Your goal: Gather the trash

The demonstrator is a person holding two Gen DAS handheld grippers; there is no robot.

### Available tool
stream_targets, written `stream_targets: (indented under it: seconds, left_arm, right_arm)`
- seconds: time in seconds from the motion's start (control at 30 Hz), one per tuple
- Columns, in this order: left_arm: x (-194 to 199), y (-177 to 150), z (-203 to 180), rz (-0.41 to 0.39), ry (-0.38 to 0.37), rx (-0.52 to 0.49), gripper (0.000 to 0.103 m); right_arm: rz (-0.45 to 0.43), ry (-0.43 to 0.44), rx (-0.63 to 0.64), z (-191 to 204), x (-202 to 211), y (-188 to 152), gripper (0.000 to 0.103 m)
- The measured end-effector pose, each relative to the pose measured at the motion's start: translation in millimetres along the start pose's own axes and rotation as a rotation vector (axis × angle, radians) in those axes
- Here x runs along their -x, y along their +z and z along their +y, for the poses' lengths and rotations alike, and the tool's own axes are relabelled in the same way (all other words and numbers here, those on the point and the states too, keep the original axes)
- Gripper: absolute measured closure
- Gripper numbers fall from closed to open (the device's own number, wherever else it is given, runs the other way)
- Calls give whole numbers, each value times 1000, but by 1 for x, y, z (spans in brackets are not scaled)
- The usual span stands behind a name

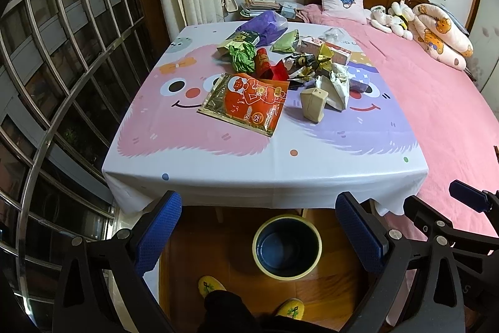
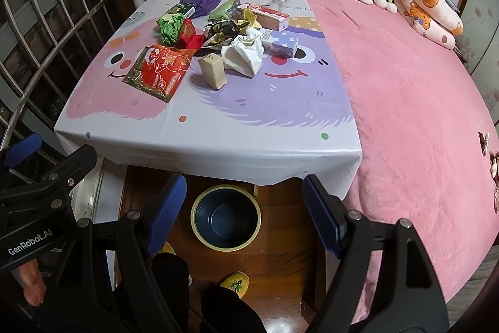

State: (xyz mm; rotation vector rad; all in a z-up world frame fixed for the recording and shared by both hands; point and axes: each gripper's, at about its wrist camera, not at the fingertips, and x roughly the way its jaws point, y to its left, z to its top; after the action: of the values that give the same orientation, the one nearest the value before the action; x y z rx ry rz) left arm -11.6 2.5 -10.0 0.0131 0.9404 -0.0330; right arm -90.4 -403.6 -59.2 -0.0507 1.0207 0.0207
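While both jaws gape empty, crumpled bright wrappers (image 1: 246, 102) heaped on tablecloth (image 1: 218, 158).

- Tablecloth (image 1: 265, 158): white, printed with a fuzzy pink monster face and a purple one, plus small coloured dots.
- Foil packet (image 1: 244, 102), at 9 o'clock of the carton: red-orange with a gold edge and a white cartoon figure.
- Small carton (image 1: 313, 105): plain beige.
- Crumpled wrapper (image 1: 241, 56), at 12 o'clock of the packet: bright green.
- Bag (image 1: 262, 27) at the table's far edge: purple.
- Bin (image 1: 287, 245): dark blue inside, pale yellow rim.
- Bedspread (image 2: 414, 102): pink.
- Gripper pads (image 1: 159, 233): blue, on black frames.
- Slippers (image 1: 210, 286): yellow with a green motif.
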Motion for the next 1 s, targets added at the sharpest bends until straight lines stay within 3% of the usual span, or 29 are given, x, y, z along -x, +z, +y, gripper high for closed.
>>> stream_targets:
  seconds: [0.6, 1.0]
  left_arm:
    - [12, 21, 7, 13, 24, 36, 2]
    - [35, 58, 26, -69, 74, 79, 2]
  right_arm:
    - [-30, 32, 30, 1, 12, 18, 27]
    - [-111, 68, 69, 18, 25, 53, 27]
